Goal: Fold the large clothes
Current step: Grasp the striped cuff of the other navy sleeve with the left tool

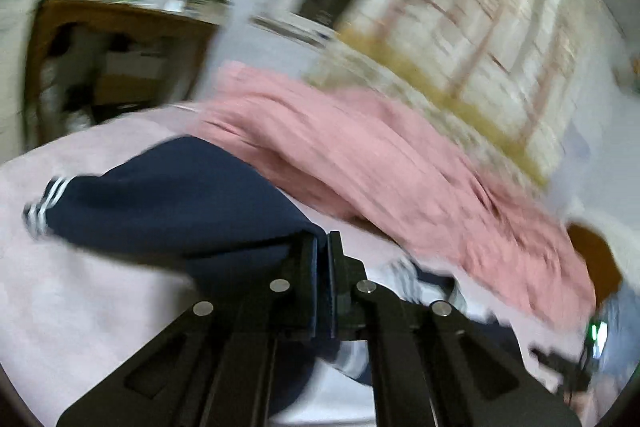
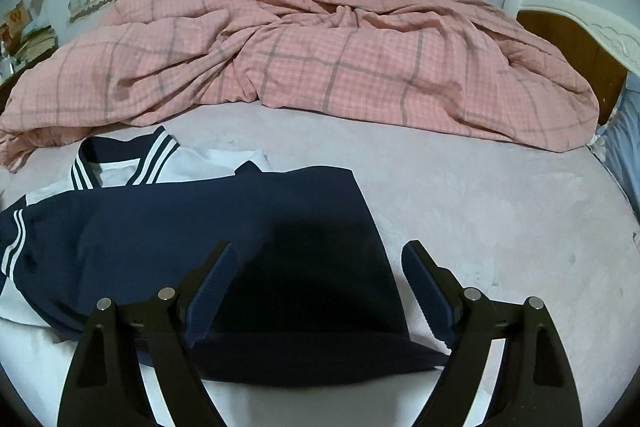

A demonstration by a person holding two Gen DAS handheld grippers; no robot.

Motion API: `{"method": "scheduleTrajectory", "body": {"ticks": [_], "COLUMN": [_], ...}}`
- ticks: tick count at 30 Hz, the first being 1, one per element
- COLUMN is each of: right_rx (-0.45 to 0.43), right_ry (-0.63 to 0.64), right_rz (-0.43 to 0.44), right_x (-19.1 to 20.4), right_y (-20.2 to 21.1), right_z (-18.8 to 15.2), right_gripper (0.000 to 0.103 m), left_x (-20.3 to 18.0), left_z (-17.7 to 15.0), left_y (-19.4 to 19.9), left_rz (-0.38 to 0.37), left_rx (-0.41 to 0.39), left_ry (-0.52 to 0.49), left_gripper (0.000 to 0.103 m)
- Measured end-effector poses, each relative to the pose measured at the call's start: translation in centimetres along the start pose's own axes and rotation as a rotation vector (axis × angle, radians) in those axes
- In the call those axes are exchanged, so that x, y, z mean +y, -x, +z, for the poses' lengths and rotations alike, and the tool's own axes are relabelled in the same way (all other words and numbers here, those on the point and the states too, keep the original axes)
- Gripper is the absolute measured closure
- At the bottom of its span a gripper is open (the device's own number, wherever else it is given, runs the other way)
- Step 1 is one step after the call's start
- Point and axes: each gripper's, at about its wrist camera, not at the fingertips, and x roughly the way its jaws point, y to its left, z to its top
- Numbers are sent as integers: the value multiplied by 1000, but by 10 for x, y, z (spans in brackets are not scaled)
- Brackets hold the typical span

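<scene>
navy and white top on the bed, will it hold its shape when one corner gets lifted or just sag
Probably sag: the navy and white top drapes from the shut left gripper in a soft fold. It looks thin and light, lying flat with small creases. It may drag rather than slide on the matte bed sheet.

Left tongs (image 1: 322,243) clamped tight, fingers pressed together with a fold of navy cloth pinched between them, rolled a bit sideways. Right tongs (image 2: 320,267) spread wide, angled downward, nothing gripped, fingers (image 2: 426,291) hovering apart.
</scene>
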Motion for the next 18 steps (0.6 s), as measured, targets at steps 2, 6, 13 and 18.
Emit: {"method": "scheduleTrajectory", "body": {"ticks": [2, 6, 13, 18], "right_rx": [8, 28, 34, 58], "right_ry": [-12, -59, -41, -83], "right_rz": [12, 70, 51, 85], "right_x": [-3, -9, -7, -12], "right_y": [0, -4, -7, -10], "right_z": [0, 1, 1, 0], "right_gripper": [17, 17, 17, 17], "left_x": [-39, -88, -133, -133], "left_z": [-17, -53, -99, -97], "left_y": [-15, -39, -69, -48], "left_rz": [-70, -166, -58, 18], "left_rx": [80, 223, 305, 251], "left_ry": [-79, -119, -325, -414], "left_gripper": [100, 100, 100, 75]}}
